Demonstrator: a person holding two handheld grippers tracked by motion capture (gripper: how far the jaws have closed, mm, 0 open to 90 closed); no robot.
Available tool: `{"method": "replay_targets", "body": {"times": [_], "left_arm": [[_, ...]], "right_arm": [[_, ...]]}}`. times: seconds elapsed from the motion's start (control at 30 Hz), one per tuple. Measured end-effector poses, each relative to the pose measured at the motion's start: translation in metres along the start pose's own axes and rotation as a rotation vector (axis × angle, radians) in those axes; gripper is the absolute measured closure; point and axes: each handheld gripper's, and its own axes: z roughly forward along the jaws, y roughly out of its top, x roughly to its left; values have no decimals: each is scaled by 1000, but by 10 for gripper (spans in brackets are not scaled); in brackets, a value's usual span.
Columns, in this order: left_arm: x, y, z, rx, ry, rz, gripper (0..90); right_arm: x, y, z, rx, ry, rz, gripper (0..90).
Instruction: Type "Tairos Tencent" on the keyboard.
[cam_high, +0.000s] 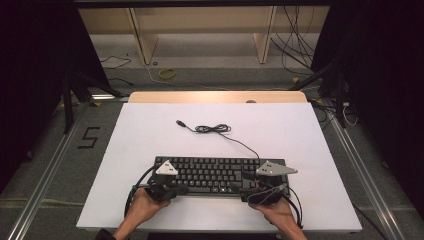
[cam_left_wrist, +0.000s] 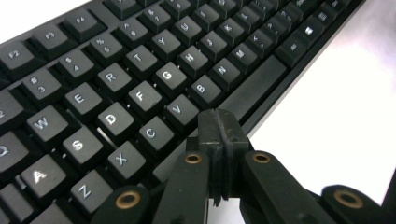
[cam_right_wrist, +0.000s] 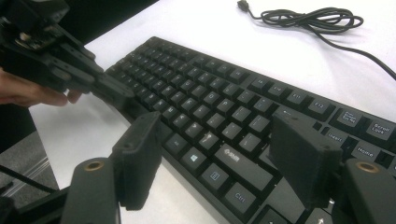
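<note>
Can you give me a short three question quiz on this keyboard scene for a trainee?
1. True or false: the left gripper has its jaws shut.
2. Which part of the keyboard do the left gripper's tips hover at? A) space bar B) F keys C) number pad
3. What lies on the table beyond the keyboard?

Key: 1 true. 2 A. 3 The keyboard's cable, loosely coiled, plug free.
</note>
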Motion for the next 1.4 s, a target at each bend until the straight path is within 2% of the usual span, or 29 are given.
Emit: {"method": "replay_targets", "body": {"times": [0.03, 0.1, 0.2, 0.27, 0.4, 0.5, 0.67, 0.8, 1.03, 1.4], "left_arm": [[-1, -1, 0, -3, 3, -4, 897], [-5, -1, 0, -3, 24, 17, 898], [-6, -1, 0, -3, 30, 7, 897], [-7, 0, -1, -9, 35, 14, 895], [-5, 4, -11, -67, 14, -13, 882], [-4, 4, -14, -83, 11, -21, 855], [-2, 5, -19, -108, 4, -34, 768], [2, 5, -20, -116, -7, -49, 665], [6, 6, -25, -138, 6, -75, 497], [15, 2, -33, -173, 23, -116, 361]], "right_arm": [[0, 0, 0, 1, 0, 0, 352], [0, 0, 0, 2, 0, -1, 352], [0, 0, 0, -2, 2, -2, 352], [1, 0, 0, 1, 3, -2, 352], [1, 1, 0, 0, 5, -1, 352], [1, 1, 1, 1, 7, -2, 352], [3, 1, 2, 2, 9, -6, 352], [4, 2, 3, 2, 10, -6, 352], [5, 6, 8, 3, 15, -8, 352], [8, 19, 21, 11, 30, -18, 352]]}}
